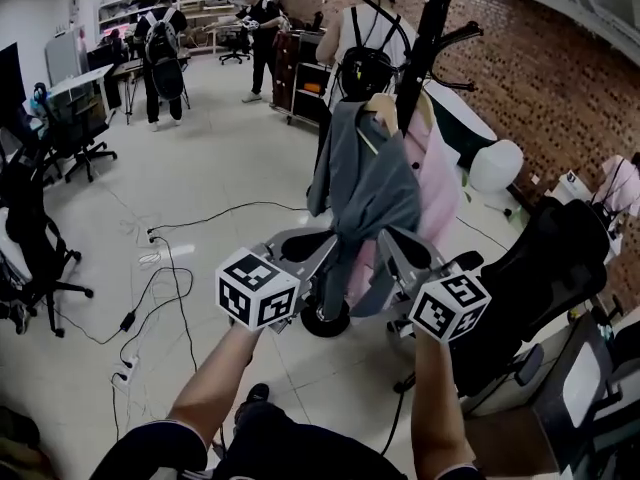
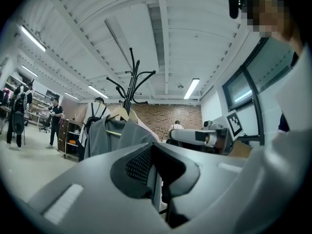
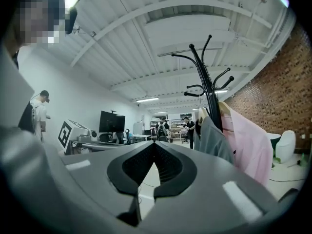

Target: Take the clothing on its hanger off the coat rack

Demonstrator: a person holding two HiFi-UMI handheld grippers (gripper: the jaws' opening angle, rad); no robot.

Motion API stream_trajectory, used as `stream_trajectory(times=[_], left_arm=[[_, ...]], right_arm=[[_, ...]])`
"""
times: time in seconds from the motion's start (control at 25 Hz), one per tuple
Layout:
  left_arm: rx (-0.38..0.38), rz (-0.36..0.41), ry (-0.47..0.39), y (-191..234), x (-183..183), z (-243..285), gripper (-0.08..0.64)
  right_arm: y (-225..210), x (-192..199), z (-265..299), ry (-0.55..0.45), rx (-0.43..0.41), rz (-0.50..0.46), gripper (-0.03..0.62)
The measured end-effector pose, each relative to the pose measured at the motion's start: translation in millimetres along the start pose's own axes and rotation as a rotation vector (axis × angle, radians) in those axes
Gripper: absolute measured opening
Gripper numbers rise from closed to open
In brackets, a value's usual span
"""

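- A black office chair (image 1: 30, 238) stands at the far left, and cables (image 1: 165, 268) trail over the floor toward the middle. Both are well clear of the work, though the cables are something to step over.
- The left gripper (image 2: 155, 146) is held level, aimed at the clothes, with its fingers pressed together on nothing. It looks like an approach, not a grasp.
- The grey garment (image 1: 370, 193) hangs nearest, on a wooden hanger (image 1: 381, 101) hooked high on the coat rack (image 1: 422, 58). It is not yet off, and neither gripper touches it.
- I judge it the likelier piece to take, since it faces the person.
- The rack's pole rises just behind the grey garment, and its round base (image 1: 327, 320) sits on the floor near the grippers. The hanger must be lifted up off its hook before it can come away sideways.
- A pink garment (image 1: 437, 193) hangs on the far side of the pole, touching the grey one, so it may drag along.
- A person with a backpack (image 1: 365, 38) stands behind the rack.
- The right gripper (image 3: 155, 143) is level beside the left, its fingers also closed and empty. Both must open and go higher to reach the hanger.
- A black chair (image 1: 545, 268) crowds the right side, leaving little room to swing the clothing that way.
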State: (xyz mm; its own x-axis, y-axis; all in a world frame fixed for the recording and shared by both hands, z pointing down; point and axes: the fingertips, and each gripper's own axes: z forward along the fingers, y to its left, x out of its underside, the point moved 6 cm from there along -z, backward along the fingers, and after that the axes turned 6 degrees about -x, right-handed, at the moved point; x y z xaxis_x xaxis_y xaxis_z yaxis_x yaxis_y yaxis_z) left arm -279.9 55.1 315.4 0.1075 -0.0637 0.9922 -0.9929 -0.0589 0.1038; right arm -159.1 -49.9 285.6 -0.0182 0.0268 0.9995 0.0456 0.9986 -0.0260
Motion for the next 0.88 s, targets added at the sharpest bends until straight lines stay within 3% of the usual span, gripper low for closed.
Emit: stream_trajectory(times=[0.32,0.56,0.88], left_arm=[[0.176,0.007,0.040,60.7,-9.8,53.8,0.011],[0.306,0.034,0.080,81.4,-10.1,89.5,0.011],[0.351,0.019,0.069,85.0,-14.5,107.3,0.011]], right_arm=[[-36.0,-6.2,35.3,-0.020,0.195,-0.010,0.000],[-58.7,-10.1,39.9,-0.037,0.349,-0.025,0.001],[-80.3,-21.2,36.2,0.000,0.461,-0.071,0.002]])
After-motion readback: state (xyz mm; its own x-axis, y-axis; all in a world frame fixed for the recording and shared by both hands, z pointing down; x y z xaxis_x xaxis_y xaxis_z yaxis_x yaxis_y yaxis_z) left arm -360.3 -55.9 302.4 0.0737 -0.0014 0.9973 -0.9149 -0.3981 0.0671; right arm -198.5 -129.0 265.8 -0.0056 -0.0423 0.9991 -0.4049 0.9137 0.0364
